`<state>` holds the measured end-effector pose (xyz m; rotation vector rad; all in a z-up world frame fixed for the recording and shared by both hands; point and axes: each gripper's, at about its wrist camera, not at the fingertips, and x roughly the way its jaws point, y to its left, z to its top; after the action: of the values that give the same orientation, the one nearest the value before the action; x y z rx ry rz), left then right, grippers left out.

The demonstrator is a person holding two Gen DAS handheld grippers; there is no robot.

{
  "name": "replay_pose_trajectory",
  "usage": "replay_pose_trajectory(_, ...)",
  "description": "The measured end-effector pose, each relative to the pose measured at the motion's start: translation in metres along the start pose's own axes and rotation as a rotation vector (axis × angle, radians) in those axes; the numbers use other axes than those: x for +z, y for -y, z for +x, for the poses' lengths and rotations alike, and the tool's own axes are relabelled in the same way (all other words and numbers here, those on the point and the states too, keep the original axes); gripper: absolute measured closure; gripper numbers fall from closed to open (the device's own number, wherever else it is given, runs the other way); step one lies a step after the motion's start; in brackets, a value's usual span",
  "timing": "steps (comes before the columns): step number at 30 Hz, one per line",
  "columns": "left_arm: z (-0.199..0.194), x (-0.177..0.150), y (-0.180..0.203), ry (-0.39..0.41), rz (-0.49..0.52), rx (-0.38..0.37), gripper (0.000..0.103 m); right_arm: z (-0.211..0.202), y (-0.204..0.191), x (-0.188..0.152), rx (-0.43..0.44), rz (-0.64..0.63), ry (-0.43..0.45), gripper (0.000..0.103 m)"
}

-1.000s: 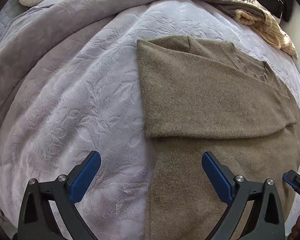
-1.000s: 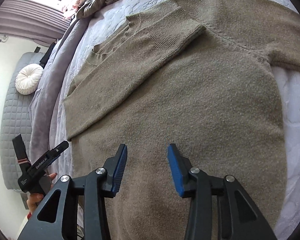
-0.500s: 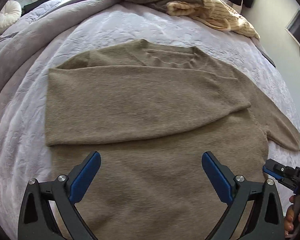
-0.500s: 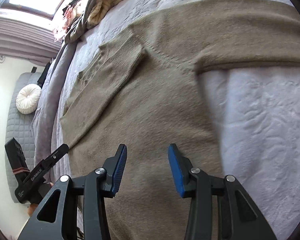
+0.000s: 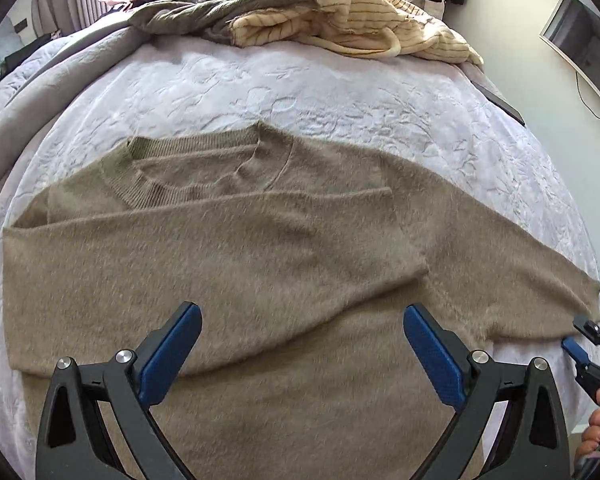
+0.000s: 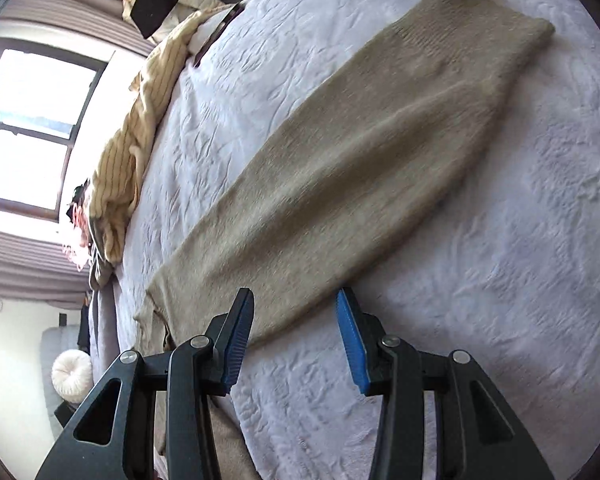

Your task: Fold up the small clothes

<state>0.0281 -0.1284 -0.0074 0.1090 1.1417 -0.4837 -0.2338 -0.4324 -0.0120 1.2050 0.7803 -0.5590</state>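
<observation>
On bed (image 5: 340, 92): olive sweater (image 5: 260, 272) flat; left tongs (image 5: 300, 344) wide, right tongs (image 6: 294, 332) narrower, both empty; no legible writing.

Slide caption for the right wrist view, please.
Open right gripper above the sweater's unfolded sleeve, which lies flat on the pale bedspread.

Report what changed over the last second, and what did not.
Both grippers swept sideways over the olive sweater: the left gripper from its folded edge to over the body, the right gripper from the body to the outstretched sleeve. Nothing was gripped or released. The sweater lies as before, one sleeve folded across.
</observation>
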Motion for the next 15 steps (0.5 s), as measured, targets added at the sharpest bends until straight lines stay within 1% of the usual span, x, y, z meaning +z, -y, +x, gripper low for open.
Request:
replay_pose_trajectory(3, 0.029, 0.014, 0.015, -0.006, 0.036, 0.054, 0.002, -0.006, 0.011, 0.008, 0.008, 0.028, 0.021, 0.056)
replay_pose_trajectory(5, 0.049, 0.016, 0.026, -0.044, 0.071, 0.073, 0.002, -0.009, 0.016, 0.012, 0.015, 0.037, 0.027, 0.056)
replay_pose_trajectory(7, 0.059, 0.010, 0.035, -0.089, 0.104, 0.051, 0.002, -0.011, 0.021, 0.015, 0.026, 0.043, 0.030, 0.056)
replay_pose_trajectory(8, 0.059, 0.006, 0.041, -0.096, 0.130, 0.050, 0.002, -0.012, 0.022, 0.016, 0.031, 0.045, 0.034, 0.056)
replay_pose_trajectory(10, 0.052, -0.004, 0.053, -0.082, 0.193, 0.054, 0.002, -0.016, 0.028, 0.019, 0.045, 0.054, 0.047, 0.056)
replay_pose_trajectory(11, 0.048, -0.007, 0.057, -0.081, 0.208, 0.045, 0.002, -0.017, 0.031, 0.021, 0.053, 0.062, 0.054, 0.056)
replay_pose_trajectory(13, 0.041, -0.012, 0.058, -0.098, 0.203, 0.015, 0.002, -0.019, 0.037, 0.025, 0.080, 0.094, 0.073, 0.054)
replay_pose_trajectory(15, 0.037, -0.014, 0.054, -0.127, 0.177, -0.016, 0.002, -0.020, 0.046, 0.028, 0.109, 0.140, 0.093, 0.053)
